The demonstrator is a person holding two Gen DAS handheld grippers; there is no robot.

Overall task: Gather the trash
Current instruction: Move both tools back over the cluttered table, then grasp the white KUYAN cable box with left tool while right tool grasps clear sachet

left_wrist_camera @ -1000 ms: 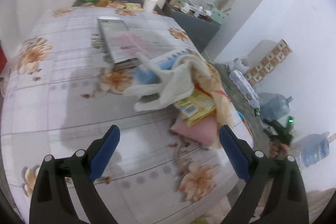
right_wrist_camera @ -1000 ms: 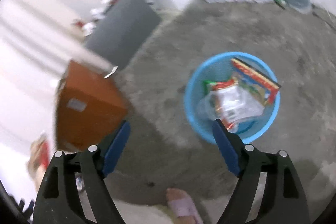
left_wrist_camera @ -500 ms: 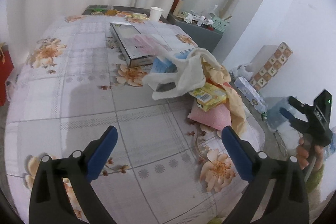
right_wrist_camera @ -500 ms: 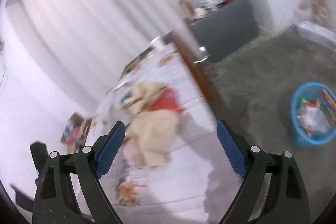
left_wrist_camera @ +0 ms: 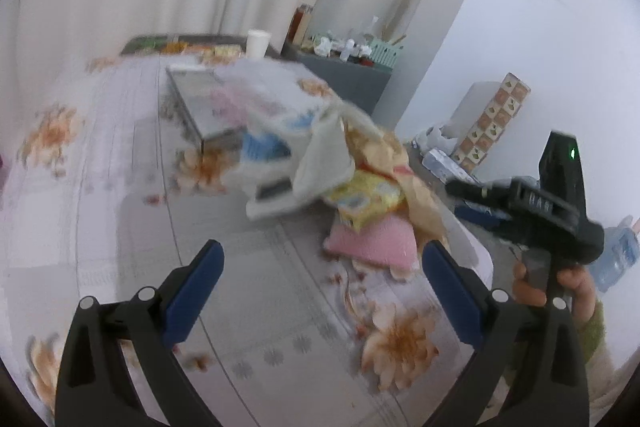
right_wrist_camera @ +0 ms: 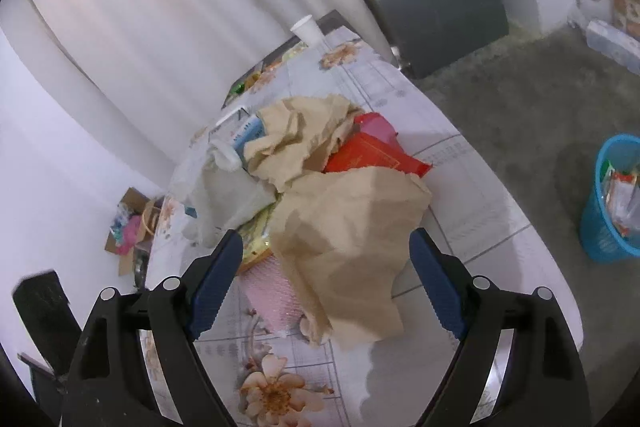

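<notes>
Left wrist view: The left gripper (left_wrist_camera: 320, 291) hangs over the floral-print tablecloth (left_wrist_camera: 132, 227), jaws spread wide with only cloth between the blue pads. The heap of trash lies ahead at 12 to 1 o'clock, clear of both fingers: a yellow snack packet (left_wrist_camera: 366, 201), a pink padded sheet (left_wrist_camera: 374, 243) just beside the right finger's tip, and a white plastic bag (left_wrist_camera: 320, 163). A flat grey box (left_wrist_camera: 200, 107) lies further off at 11 o'clock, and a white paper cup (left_wrist_camera: 257, 43) stands at the table's far edge. At 3 o'clock, a hand (left_wrist_camera: 560, 287) holds the black right gripper (left_wrist_camera: 466, 189).

Right wrist view: The right gripper (right_wrist_camera: 326, 267) stands wide open, gripping nothing; its jaws have just been closing slightly. A crumpled brown paper sheet (right_wrist_camera: 348, 239) lies between the fingers at 12 o'clock; contact with the pads cannot be told. An orange-red carton (right_wrist_camera: 372, 155) lies beyond it. A blue plastic waste basket (right_wrist_camera: 608, 219), already holding wrappers, stands on the grey floor (right_wrist_camera: 520, 115) at 3 o'clock, well apart.
</notes>
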